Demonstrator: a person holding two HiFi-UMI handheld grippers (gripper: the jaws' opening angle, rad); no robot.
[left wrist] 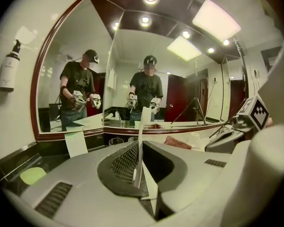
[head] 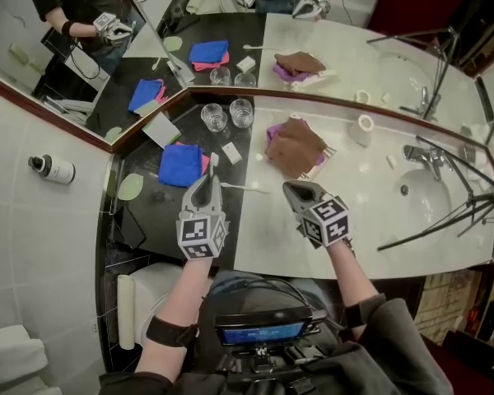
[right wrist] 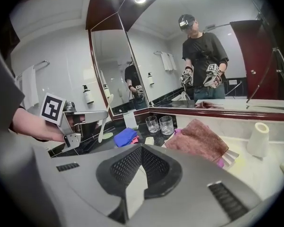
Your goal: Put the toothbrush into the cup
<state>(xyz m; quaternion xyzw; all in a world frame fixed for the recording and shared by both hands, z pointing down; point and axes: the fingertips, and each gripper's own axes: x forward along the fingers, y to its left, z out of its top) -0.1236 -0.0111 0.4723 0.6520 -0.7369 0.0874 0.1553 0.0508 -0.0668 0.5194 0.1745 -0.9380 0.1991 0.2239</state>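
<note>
Currently we are pinching the toothbrush (left wrist: 142,126) upright in the jaws of the left gripper (left wrist: 139,145), apparently so it can drop endwise into a glass cup (head: 215,118) farther along the bench (head: 379,212), while the right gripper (right wrist: 141,151) is idling, jaws pressed together, empty.

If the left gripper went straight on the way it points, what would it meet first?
Probably the two glasses by the mirror corner, though depth is unclear and it might pass above them.
</note>
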